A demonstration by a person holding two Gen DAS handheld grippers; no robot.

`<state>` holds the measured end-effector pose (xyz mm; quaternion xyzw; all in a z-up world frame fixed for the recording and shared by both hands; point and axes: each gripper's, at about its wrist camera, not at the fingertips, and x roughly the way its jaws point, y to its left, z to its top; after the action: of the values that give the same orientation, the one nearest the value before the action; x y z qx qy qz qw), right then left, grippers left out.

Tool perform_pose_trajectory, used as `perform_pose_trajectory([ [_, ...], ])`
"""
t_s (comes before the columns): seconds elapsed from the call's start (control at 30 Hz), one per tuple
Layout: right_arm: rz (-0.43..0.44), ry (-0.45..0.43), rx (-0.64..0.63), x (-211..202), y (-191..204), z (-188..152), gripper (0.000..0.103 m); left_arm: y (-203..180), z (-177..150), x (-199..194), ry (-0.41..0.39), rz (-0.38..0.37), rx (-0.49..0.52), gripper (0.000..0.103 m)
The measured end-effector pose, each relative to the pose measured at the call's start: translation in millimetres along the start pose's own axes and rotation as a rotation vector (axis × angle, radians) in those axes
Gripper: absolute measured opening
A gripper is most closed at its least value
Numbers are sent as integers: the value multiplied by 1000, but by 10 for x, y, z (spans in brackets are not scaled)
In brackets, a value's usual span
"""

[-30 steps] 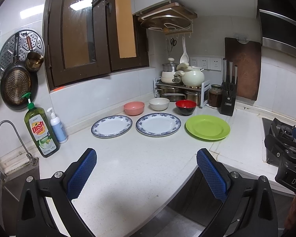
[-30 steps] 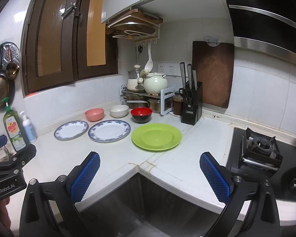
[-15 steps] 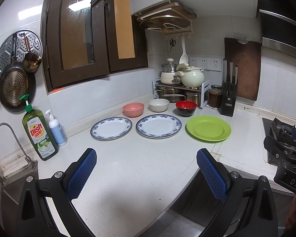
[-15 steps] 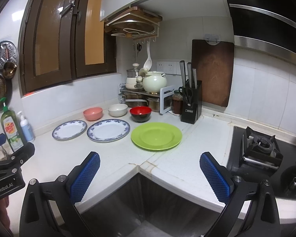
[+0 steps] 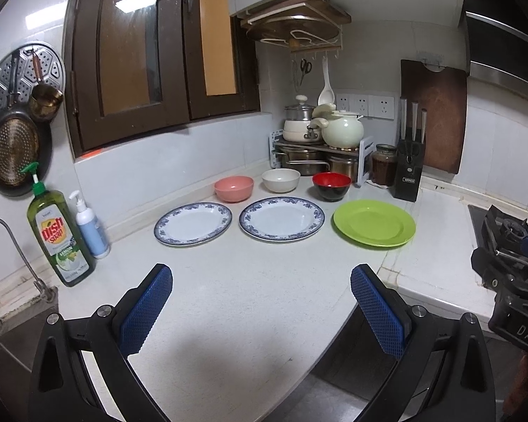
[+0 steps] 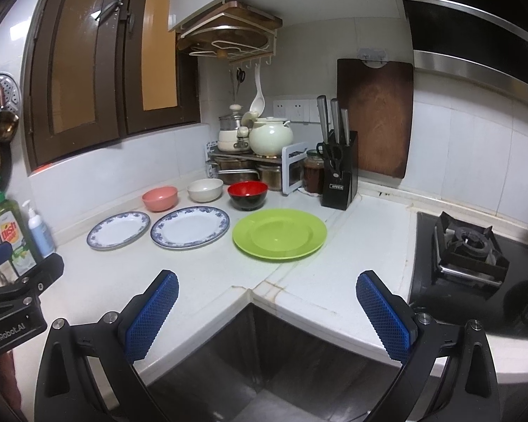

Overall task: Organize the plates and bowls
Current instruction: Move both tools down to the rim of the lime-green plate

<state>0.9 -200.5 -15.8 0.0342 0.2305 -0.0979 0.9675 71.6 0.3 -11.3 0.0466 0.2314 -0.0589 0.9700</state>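
Left tongs (image 5: 260, 299): mine, spread wide with nothing between the blue pads, hanging above the near part of the counter (image 5: 236, 281), well short of the dishes.
Right tongs (image 6: 265, 302): also mine, gaping and empty, over the counter's inner corner edge, with the green plate ahead of them.
Plates: three lie flat in a row on the counter. The smaller blue-rimmed plate (image 5: 193, 223) is on the left, the larger blue-rimmed plate (image 5: 281, 218) just beside it in the middle, and the green plate (image 5: 374, 223) on the right. None overlap.
Bowls: a second row sits behind the plates, nearer the wall. From left to right they are the pink bowl (image 5: 233, 188), the white bowl (image 5: 280, 179) and the red-and-black bowl (image 5: 331, 185). All are upright and apart from one another.
Corner behind the bowls: a rack of pots (image 5: 316, 154), with a knife block (image 5: 409, 172) to its right.
Left edge: a dish soap bottle (image 5: 58, 235) stands by the faucet (image 5: 14, 249).
Right edge: a gas burner (image 6: 470, 246).
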Motion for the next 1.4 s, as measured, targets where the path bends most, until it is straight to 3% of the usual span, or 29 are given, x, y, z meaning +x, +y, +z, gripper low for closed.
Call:
perform_pose_trajectory([
  [0.23, 6, 14, 8, 394, -130, 118, 102, -171, 118, 343, 8, -10, -9, 103],
  [0.5, 34, 38, -18, 1149, -377, 435, 102, -557, 387, 976, 25, 12, -35, 103],
  [0.97, 57, 176, -23, 2529, -1009, 706, 102, -1370, 638, 2197, 150, 29, -41, 99],
  [1.4, 100, 307, -53, 3577, -1168, 636, 99, -1670, 562, 3082, 293, 61, -55, 90],
])
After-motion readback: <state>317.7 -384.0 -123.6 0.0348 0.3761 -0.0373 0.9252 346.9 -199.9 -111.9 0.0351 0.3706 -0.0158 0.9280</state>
